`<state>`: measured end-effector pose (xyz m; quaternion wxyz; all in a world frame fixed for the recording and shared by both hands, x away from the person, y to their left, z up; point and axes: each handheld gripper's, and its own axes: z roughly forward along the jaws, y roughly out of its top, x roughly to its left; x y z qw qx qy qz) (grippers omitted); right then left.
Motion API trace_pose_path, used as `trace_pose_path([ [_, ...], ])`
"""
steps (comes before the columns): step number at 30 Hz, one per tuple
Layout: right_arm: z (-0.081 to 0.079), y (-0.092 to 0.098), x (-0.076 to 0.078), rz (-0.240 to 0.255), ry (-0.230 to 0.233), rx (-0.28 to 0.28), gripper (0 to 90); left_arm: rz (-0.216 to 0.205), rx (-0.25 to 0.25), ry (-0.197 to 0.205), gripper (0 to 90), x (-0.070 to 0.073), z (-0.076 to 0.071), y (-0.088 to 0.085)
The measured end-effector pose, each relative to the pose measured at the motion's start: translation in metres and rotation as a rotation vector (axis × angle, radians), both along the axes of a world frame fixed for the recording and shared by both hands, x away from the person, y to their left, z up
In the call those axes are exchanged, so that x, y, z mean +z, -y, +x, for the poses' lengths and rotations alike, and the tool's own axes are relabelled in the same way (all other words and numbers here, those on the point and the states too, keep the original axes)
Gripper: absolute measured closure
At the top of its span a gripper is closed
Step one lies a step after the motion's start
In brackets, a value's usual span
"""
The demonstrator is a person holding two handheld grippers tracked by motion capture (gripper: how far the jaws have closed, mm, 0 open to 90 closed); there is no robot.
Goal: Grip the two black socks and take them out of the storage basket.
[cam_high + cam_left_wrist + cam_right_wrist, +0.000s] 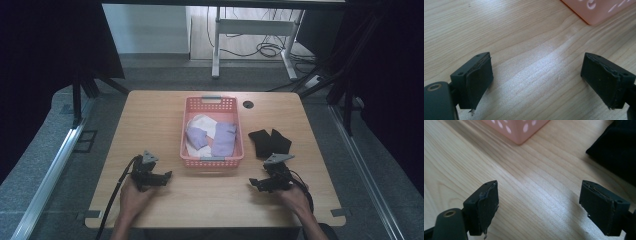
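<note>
Black socks (269,142): two dark pieces lying flat on the tabletop (150,120), right of the basket, just beyond the right tongs.
Right tongs (539,207): released, jaws wide apart with bare wood between them; the black cloth lies ahead to the right.
Left tongs (537,82): released, jaws wide, nothing between them.
Pink basket (212,160): mid-tabletop between both hands, holding lilac socks (223,139) and white cloth (202,121).

Dim, soft high view, dark surroundings beyond the tabletop (150,120) edges, pale glare streak across the wood in both gripper views, basket (599,10) corners blurred
</note>
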<state>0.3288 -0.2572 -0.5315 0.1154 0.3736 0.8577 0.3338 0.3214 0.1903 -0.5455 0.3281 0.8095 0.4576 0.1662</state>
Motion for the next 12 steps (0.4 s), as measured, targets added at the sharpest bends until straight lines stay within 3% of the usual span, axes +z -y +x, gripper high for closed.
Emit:
trace_pose_path([
  [6, -0.0026, 0.0002, -0.0082, 0.0, 0.071, 0.034, 11.6, 0.0, 0.0, 0.0, 10.3, 0.0, 0.0, 0.0],
  [12, -0.0026, 0.0003, -0.0113, 0.016, 0.085, 0.033, 7.3, 0.0, 0.0, 0.0, 10.3, 0.0, 0.0, 0.0],
])
